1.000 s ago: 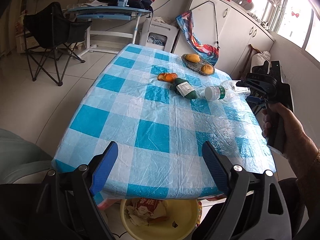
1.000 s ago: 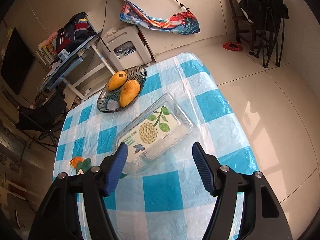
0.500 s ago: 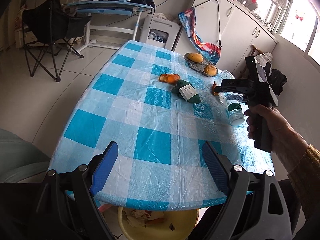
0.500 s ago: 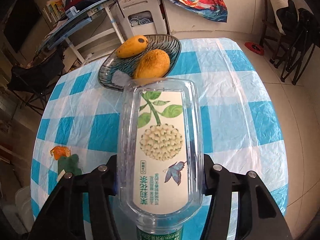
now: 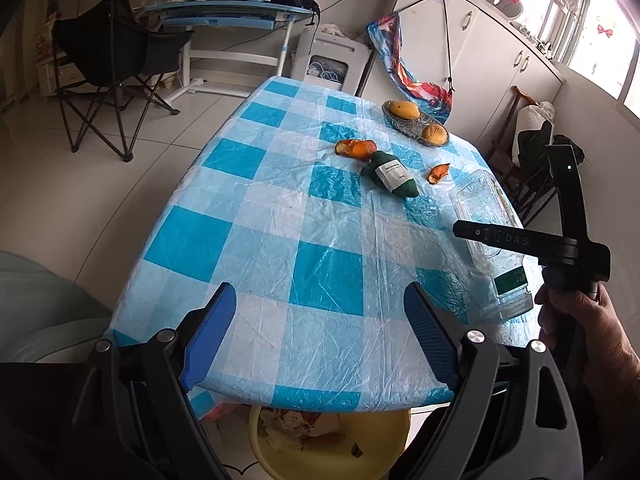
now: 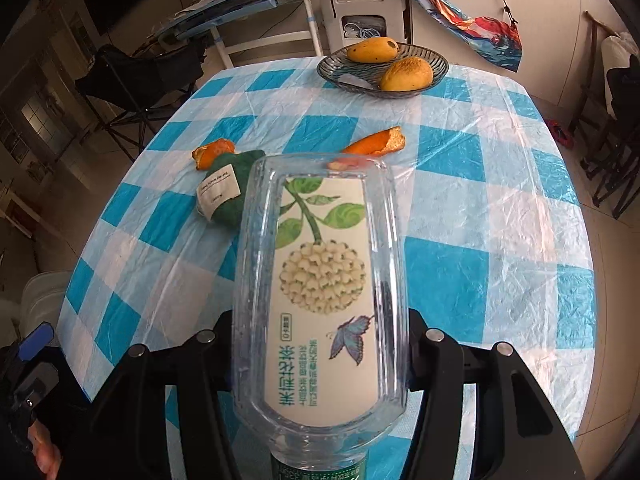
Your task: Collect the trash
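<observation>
My right gripper (image 6: pixel 320 360) is shut on a clear plastic bottle (image 6: pixel 320 280) with a flower label, held above the checked table (image 6: pixel 500 208) cap end toward the camera. In the left wrist view the bottle (image 5: pixel 486 216) hangs tilted over the table's right side. Two orange peels (image 5: pixel 356 147) (image 5: pixel 438 172) and a green packet (image 5: pixel 394 174) lie on the cloth. My left gripper (image 5: pixel 319 300) stands open with nothing between its fingers, near the table's front edge. Below that edge sits a yellow bin (image 5: pixel 384 444) with scraps in it.
A glass bowl (image 6: pixel 332 72) with two mangoes stands at the table's far end. A folding chair (image 5: pixel 116 52), a desk (image 5: pixel 224 12) and a white stool (image 5: pixel 332 56) stand beyond it. White cupboards (image 5: pixel 500 56) line the right wall.
My right gripper closed on the bottle, lifted it off the cloth, rolled, and carried it toward the near edge. A second orange peel shows where the bottle lay. The left gripper stayed put.
</observation>
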Available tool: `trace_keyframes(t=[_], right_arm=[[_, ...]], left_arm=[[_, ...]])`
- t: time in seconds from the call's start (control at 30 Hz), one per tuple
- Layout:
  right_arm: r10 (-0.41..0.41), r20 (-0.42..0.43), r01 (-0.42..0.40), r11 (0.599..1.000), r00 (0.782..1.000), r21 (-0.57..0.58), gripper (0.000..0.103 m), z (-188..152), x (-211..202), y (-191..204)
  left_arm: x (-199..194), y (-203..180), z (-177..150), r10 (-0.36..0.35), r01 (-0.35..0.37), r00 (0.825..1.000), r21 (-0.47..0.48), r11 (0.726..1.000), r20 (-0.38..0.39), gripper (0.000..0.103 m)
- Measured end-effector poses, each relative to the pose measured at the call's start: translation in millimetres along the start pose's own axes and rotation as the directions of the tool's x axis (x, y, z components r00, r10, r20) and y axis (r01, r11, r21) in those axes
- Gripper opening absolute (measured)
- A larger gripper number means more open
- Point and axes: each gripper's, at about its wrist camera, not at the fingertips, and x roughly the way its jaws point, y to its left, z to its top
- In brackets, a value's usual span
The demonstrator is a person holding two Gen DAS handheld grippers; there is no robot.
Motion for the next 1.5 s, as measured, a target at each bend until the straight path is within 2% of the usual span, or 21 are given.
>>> trace_keyframes(t=[0.13,0.27,0.6,0.73,0.83,0.9,0.97,1.0,1.03,1.13,1.23,1.33,1.43,1.5], right_arm=[[-0.030,0.002,0.030,0.999,1.000,0.033,0.056,-5,-3,-12],[-0.005,0.014,0.004,0.999,1.000,0.041,0.065,-7,-5,-13],[0.057,0.130,-0.065,0.996,0.990,0.063,0.070,4,-26,-13],[0.087,0.136,-0.107,0.983,0.987,0.146,0.070,30,-28,-25],[0.086,0.094,-0.103,0.976,0.992,0.192,0.070,62,-18,-30],[0.072,0.034,-0.077,0.974,0.997,0.212,0.069,85,-1,-33],[0.053,-0.050,-0.040,0.973,0.997,0.229,0.058,102,22,-36],[0.056,-0.101,-0.032,0.972,0.993,0.231,0.057,109,36,-36],[0.045,-0.142,-0.012,0.974,0.989,0.226,0.052,115,48,-35],[-0.020,-0.241,0.066,0.981,0.970,0.183,0.045,127,75,-31],[-0.098,-0.266,0.131,0.985,0.959,0.109,0.039,136,86,-20],[-0.140,-0.277,0.155,0.987,0.951,0.034,0.017,136,89,-8],[-0.135,-0.237,0.135,0.991,0.962,-0.019,0.016,128,79,8],[-0.069,-0.208,0.065,0.998,0.976,-0.025,0.016,118,63,21]], left_arm=[[2,-5,-5,-0.002,0.002,1.000,0.020,1.000,-0.004,0.082],[3,-10,-7,-0.003,0.003,1.000,0.031,1.000,-0.010,0.082],[5,-10,-4,0.000,0.001,1.000,0.012,1.000,-0.011,0.083],[6,-14,-4,-0.014,0.014,1.000,0.025,1.000,-0.013,0.083],[5,-15,-4,-0.026,0.026,1.000,0.030,0.999,-0.012,0.083],[5,-14,-3,-0.032,0.033,0.999,0.024,0.999,-0.010,0.083],[3,-12,0,-0.038,0.038,0.999,0.015,0.999,-0.006,0.083],[2,-11,1,-0.041,0.041,0.999,0.009,0.999,-0.004,0.083],[1,-10,3,-0.045,0.045,0.999,0.005,0.999,-0.001,0.083],[-1,-8,6,-0.053,0.053,0.999,-0.004,0.999,0.001,0.083],[-4,-6,8,-0.062,0.062,0.998,-0.007,0.998,0.004,0.083],[-5,-4,10,-0.066,0.066,0.998,-0.013,0.998,0.006,0.083],[-6,-2,9,-0.061,0.061,0.998,-0.018,0.998,0.010,0.083],[-7,-1,9,-0.055,0.055,0.998,-0.017,0.998,0.011,0.083]])
